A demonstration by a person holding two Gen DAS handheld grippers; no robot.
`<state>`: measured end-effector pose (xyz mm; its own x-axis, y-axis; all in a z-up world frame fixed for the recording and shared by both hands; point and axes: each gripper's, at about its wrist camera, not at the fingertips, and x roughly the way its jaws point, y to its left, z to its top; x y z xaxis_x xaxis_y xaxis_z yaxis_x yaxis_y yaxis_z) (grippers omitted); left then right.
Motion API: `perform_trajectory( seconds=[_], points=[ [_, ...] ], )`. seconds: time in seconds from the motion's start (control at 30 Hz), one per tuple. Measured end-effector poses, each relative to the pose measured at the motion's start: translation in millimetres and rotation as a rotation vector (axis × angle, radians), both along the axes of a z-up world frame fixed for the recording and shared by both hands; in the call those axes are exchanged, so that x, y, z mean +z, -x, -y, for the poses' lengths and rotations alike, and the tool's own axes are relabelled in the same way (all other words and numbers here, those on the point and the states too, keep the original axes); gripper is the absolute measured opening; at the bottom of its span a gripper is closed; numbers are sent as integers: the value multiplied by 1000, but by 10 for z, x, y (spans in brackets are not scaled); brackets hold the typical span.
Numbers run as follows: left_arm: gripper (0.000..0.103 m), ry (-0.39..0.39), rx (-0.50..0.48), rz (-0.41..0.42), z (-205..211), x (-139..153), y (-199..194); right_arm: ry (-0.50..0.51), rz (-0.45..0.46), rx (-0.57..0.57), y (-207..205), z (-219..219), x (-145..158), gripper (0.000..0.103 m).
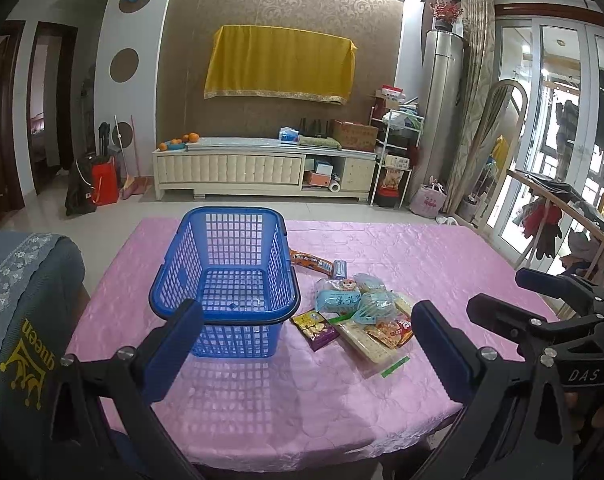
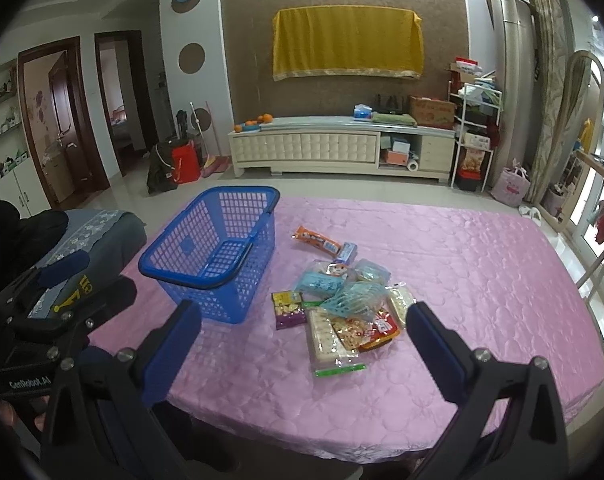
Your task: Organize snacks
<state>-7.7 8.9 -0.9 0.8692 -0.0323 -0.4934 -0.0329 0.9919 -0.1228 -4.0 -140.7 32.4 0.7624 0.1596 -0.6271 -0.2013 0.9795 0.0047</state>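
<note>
An empty blue plastic basket [image 1: 226, 264] [image 2: 214, 248] stands on the pink tablecloth [image 1: 422, 248] [image 2: 462, 260]. Just to its right lies a loose pile of snacks: a long orange packet [image 1: 310, 260] [image 2: 316, 240], a light-blue packet [image 1: 338, 300] [image 2: 320, 282], a purple packet [image 1: 316, 330] [image 2: 288, 310], a clear cracker pack [image 1: 370, 344] [image 2: 328, 344] and a red packet [image 1: 394, 330] [image 2: 366, 330]. My left gripper [image 1: 306, 312] [image 2: 102, 276] hovers open near the table's front edge, short of the basket. My right gripper [image 2: 304, 312] [image 1: 498, 292] is open too, short of the pile. Neither holds anything.
A chair with a grey lace-trimmed cover [image 1: 26, 312] [image 2: 98, 232] stands at the table's left front corner. A wooden rail [image 1: 562, 208] with hanging clothes runs along the right. A cream TV cabinet [image 1: 262, 164] [image 2: 342, 148] sits against the far wall.
</note>
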Motion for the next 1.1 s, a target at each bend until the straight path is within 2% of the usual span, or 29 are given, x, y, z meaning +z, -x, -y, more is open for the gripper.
perform_trajectory(
  seconds=[1.1],
  points=[
    [103, 7, -1, -6, 21, 19, 45, -26, -8, 13, -3, 21, -5, 103]
  ],
)
